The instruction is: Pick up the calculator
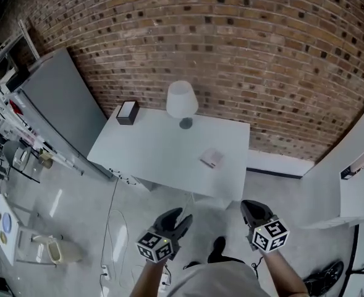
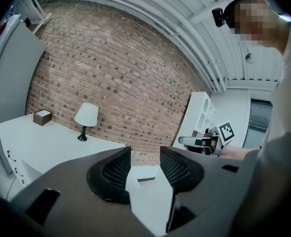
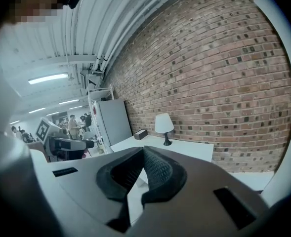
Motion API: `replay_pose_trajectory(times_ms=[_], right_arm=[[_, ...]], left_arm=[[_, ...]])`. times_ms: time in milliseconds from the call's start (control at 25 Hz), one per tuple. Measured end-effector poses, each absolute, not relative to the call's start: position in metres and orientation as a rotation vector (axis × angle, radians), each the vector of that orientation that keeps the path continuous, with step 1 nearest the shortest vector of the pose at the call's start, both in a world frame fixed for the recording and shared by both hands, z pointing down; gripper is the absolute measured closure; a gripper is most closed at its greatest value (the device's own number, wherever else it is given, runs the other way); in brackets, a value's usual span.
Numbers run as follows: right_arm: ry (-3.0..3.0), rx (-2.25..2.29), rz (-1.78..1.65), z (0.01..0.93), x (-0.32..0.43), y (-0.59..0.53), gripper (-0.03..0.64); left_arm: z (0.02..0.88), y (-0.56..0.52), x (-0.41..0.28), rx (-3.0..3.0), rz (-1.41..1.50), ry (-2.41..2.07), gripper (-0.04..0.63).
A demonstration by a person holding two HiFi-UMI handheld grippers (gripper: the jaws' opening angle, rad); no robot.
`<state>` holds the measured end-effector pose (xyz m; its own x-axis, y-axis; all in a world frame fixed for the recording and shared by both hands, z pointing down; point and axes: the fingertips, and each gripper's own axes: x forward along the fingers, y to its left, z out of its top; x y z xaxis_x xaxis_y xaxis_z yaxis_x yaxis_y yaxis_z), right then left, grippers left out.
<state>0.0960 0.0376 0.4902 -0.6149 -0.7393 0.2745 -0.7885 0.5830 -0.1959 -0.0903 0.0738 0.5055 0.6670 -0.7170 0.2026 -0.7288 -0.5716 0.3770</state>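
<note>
The left tool is released. Its two ribbed jaws stand apart, and only the far table edge and wall show through the gap. The right tool is clenched with its jaw tips meeting, and it grips nothing. In the head view both tools hang side by side over the floor, short of the front edge of the table. They point toward it and touch nothing.

The calculator lies flat on the table, toward the right edge and a little nearer the front edge than the back, with bare tabletop all round it. It is well apart from the lamp, which stands near the middle of the back edge against the brick wall. It is also well apart from the small dark box at the back left corner. A grey cabinet stands beyond the left edge. Neither tool's own view shows the calculator clearly.

The step in hand looks like the approach, and the pick-up itself has not begun. The next move calls for carrying one tool past the front edge to the calculator. The right tool sits more nearly in line with it but would have to open first, while the left is ready as it stands. Because the calculator is low and flat, the jaws will probably need to straddle its narrow sides and get close to the tabletop before closing.
</note>
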Motion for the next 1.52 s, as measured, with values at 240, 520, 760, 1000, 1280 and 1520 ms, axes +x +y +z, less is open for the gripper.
replay_pose_trajectory(times_ms=[240,520,760,1000,1280,1520], right_arm=[[-2.671,1.228,0.483,0.497,0.119,-0.010,0.604],[-2.697,1.162,0.513,0.510,0.138,-0.051,0.604],[-2.706,1.135,0.530,0.518,0.141,-0.073,0.604],[-2.687,1.149,0.555,0.526,0.144,-0.097,0.604],[-2.635,1.170,0.581,0.547,0.132,-0.136,0.604],[-2.578,1.194,0.592,0.563,0.111,-0.182,0.604]], left_arm=[[0.510,0.036,-0.063,2.431,0.055,-1.167,0.400],[0.513,0.004,-0.040,2.394,0.061,-1.215,0.400],[0.517,-0.016,-0.033,2.379,0.090,-1.244,0.400],[0.525,-0.038,-0.034,2.362,0.119,-1.238,0.400],[0.544,-0.088,-0.047,2.353,0.141,-1.204,0.400],[0.572,-0.143,-0.069,2.336,0.204,-1.155,0.400]])
